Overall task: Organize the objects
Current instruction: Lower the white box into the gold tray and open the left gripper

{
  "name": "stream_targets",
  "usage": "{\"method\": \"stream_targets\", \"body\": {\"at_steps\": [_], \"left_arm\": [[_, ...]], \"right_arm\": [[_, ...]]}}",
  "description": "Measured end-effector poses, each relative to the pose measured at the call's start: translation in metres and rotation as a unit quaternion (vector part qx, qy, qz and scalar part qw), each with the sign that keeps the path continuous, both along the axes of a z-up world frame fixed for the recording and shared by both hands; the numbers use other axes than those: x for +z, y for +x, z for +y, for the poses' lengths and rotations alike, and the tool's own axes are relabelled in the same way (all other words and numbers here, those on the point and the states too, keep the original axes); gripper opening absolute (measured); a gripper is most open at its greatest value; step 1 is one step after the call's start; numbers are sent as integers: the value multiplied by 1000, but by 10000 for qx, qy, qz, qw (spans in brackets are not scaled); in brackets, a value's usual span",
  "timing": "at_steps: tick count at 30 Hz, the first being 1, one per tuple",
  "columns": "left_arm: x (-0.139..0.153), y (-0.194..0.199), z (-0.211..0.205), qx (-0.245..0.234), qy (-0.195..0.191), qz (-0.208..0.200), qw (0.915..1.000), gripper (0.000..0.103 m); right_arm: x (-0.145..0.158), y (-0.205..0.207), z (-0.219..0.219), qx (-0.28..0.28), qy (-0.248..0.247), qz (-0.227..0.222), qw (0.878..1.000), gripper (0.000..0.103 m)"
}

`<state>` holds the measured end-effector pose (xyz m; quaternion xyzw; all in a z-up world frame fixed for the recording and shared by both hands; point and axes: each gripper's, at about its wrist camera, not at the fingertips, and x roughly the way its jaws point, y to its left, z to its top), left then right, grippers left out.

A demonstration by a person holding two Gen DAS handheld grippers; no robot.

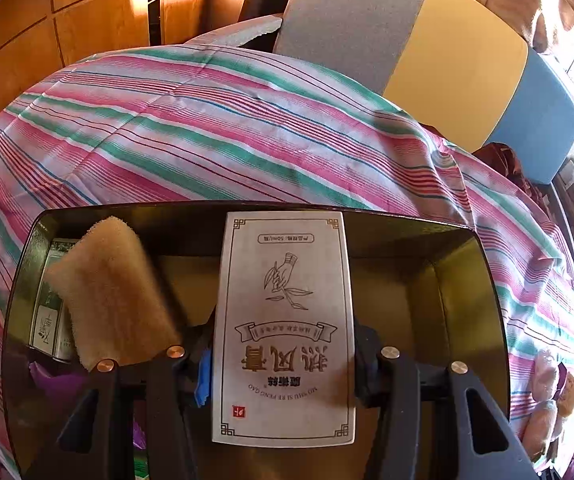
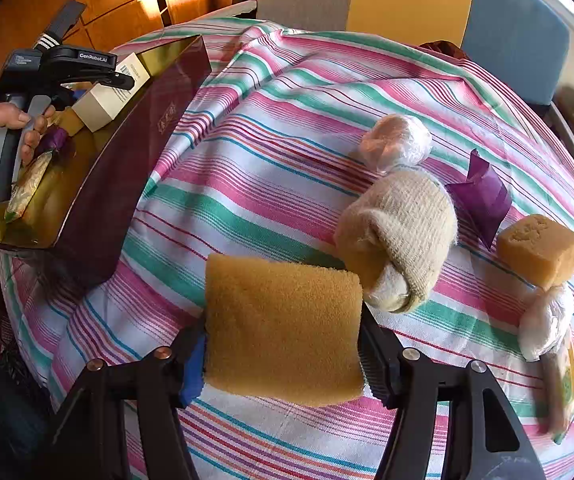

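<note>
While my left gripper [image 1: 283, 354] clamps the white carton [image 1: 285, 320] by its two long side faces, the carton hangs over the open gold-lined box [image 1: 463, 280], print upside down to my camera. Judged: thin card, light, stiff along the edges but crushable on the broad faces; hold stays on the narrow sides, low on the body, with modest squeeze.

Right gripper [image 2: 283, 340] has its jaws closed on the tan sponge [image 2: 283, 328], held above the striped cloth [image 2: 247, 184], well right of the box [image 2: 127, 152]. Judged: very light, soft, springy; it gives under the pads, so the grip bites deep and will not slip, but the shape rebounds on release.

Box already holds a second tan sponge [image 1: 115, 296] leaning at the left over a green packet [image 1: 49, 320]. Free floor lies centre and right.

Loose on the cloth: knitted sock bundle [image 2: 403, 236], purple wrapper [image 2: 483, 196], yellow block [image 2: 541, 248], two film-wrapped lumps [image 2: 395, 142].
</note>
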<state>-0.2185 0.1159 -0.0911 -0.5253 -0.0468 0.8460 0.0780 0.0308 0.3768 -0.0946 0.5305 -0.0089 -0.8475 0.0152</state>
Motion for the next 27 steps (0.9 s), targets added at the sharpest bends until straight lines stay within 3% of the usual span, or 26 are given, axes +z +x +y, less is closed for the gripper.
{"method": "stream_targets", "body": {"at_steps": [5, 7, 9, 14, 20, 27], "left_arm": [[-2, 3, 4, -108, 8, 11, 9999, 56], [3, 5, 5, -143, 97, 115, 9998, 67], [8, 8, 5, -181, 117, 167, 9996, 70], [29, 26, 8, -347, -30, 475, 9983, 71], [58, 80, 0, -617, -199, 1029, 9926, 71], [72, 134, -24, -736, -182, 1253, 9892, 71]], "right_arm": [[0, 0, 0, -5, -5, 0, 10000, 65], [0, -1, 0, -10, -13, 4, 10000, 65], [0, -1, -1, -11, -16, 5, 10000, 65], [0, -1, -1, -15, -13, 12, 10000, 66], [0, -2, -1, -18, 19, 27, 10000, 66], [0, 0, -2, -50, 49, 58, 10000, 66]]}}
